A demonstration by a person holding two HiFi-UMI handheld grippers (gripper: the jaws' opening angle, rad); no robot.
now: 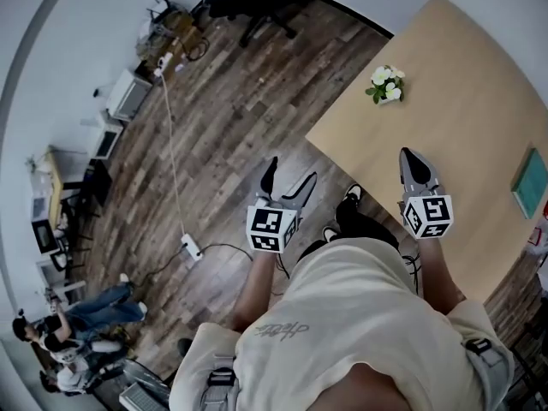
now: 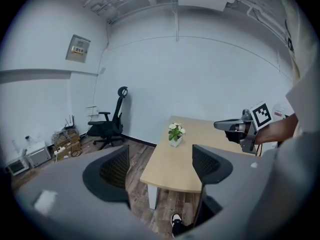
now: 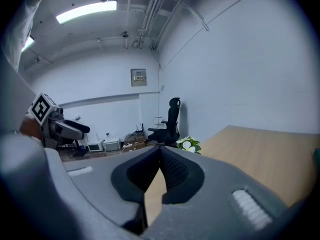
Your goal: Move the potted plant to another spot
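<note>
The potted plant (image 1: 387, 84) stood on the light wooden bench (image 1: 467, 122), near its far left corner and well apart from both claws, so nothing had been grasped yet. The left claw (image 2: 160, 155) had its jaws spread wide with nothing between them. It hung off the bench's side, over the wood floor, and the plant showed far off through its gap. I judged it to be lined up and made ready for the grasp. The right claw (image 3: 160, 149) had its tips pressed together on nothing, and it hung over the bench's near edge, probably only carried along.

The pot itself was hard to make out. From above, the white flowers and leaves covered it, and in the right gripper view the claw hid all but the blooms. Only the left gripper view showed a small pale pot. A flat teal thing (image 1: 531, 182) at the bench's right edge was cut off by the frame, too little to name. The person's torso hid the bench edge nearest them.
</note>
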